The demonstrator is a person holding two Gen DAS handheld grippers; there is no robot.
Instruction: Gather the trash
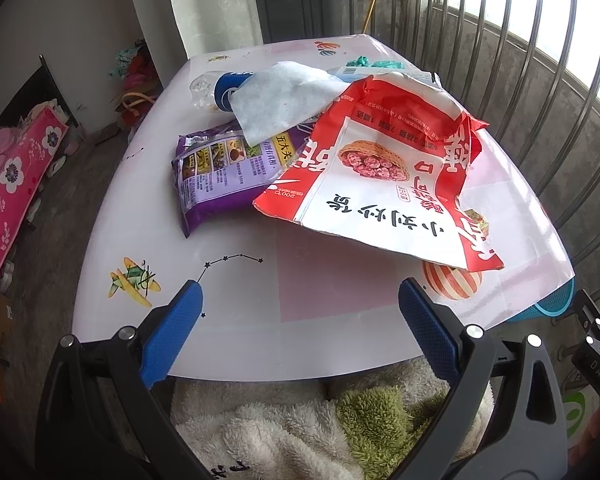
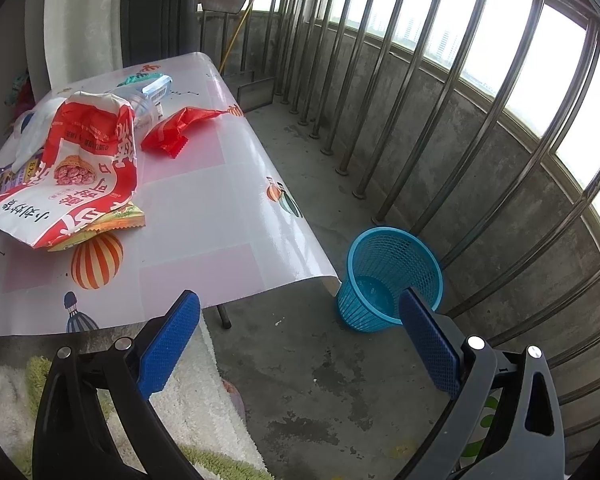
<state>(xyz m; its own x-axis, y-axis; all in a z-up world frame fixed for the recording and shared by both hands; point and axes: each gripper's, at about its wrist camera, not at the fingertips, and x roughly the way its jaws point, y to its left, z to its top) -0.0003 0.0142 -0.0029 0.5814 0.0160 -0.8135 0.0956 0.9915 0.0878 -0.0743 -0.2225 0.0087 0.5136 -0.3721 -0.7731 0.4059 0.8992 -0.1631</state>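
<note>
A fluffy white and green garment (image 1: 284, 424) fills the bottom of the left wrist view, nearest the lens, just under the near edge of the table (image 1: 228, 344). Above it the left gripper (image 1: 300, 316) hangs with its blue pads spread wide, gripping nothing, short of the litter.

Going left to right across the table: a crushed clear bottle with a blue label (image 1: 216, 88), a purple packet (image 1: 216, 172), a white tissue (image 1: 276, 100) draped over both, then the large red and white snack bag (image 1: 384, 184) lying half over the purple packet. Behind it sit a second clear bottle (image 2: 148, 96) and something teal (image 1: 374, 63). A small red wrapper (image 2: 176, 128) lies apart to the right of the big bag, and a green and orange sachet (image 2: 116, 222) peeks from under its near corner.

The right gripper (image 2: 300, 320) is likewise spread and empty, held over the concrete floor beside the table. Beyond it stands the blue mesh basket (image 2: 392, 276) on the floor just off the table's right corner, and it looks empty.

By this showing the collecting seems hardly begun: every visible piece is on the table, none in the basket.
</note>
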